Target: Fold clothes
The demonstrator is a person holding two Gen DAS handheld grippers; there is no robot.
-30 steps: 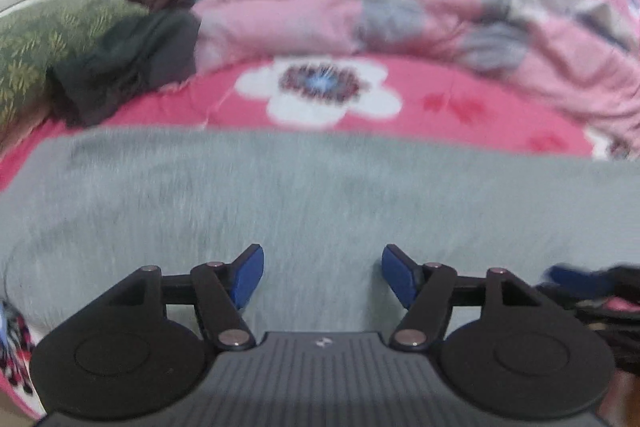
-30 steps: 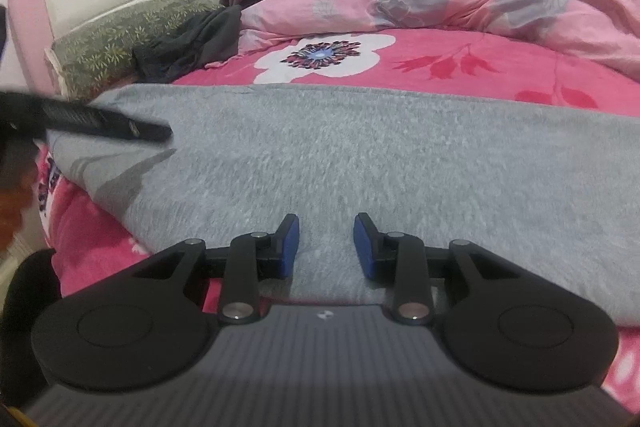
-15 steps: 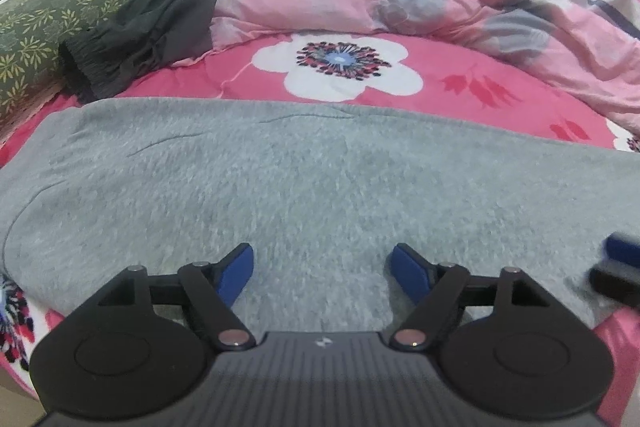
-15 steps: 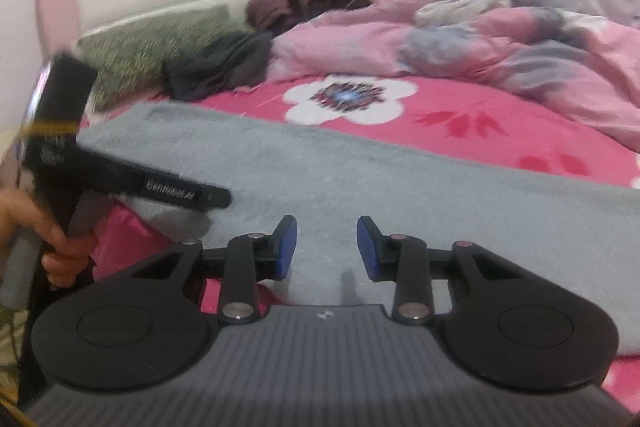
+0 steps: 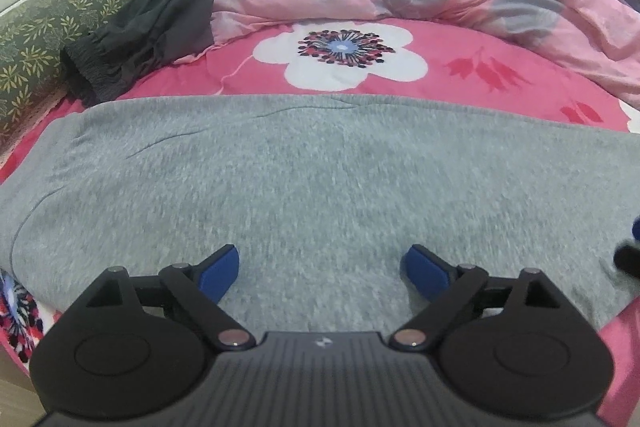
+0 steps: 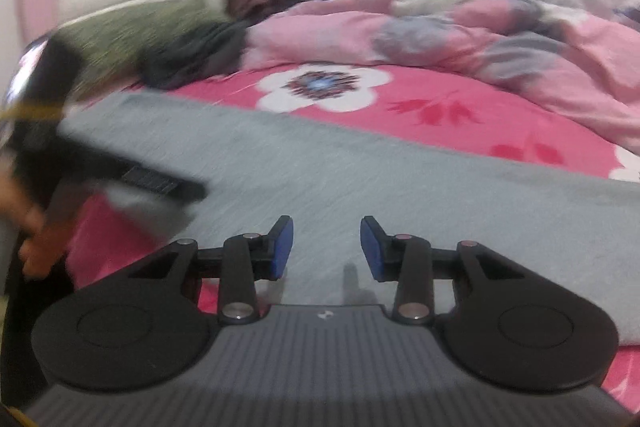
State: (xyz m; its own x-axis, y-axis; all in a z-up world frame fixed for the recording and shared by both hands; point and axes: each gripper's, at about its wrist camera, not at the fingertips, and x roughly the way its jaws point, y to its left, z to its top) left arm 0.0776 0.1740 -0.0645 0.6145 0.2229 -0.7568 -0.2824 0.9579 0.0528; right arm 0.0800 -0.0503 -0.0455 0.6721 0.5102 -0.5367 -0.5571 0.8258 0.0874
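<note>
Fingers (image 5: pixel 426 273) spread above grey garment (image 5: pixel 320 187) on pink floral bedsheet (image 5: pixel 500 67)

You are working with two matching tools: your left gripper (image 5: pixel 322 263) and right gripper (image 6: pixel 327 249) are each showing a ribbed grey body, black linkage arms with silver pivot screws, and blue finger pads (image 5: pixel 219 267).

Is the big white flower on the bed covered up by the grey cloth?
No, the white flower lies in full view on the pink bedsheet, beyond the far edge of the grey cloth.
</note>
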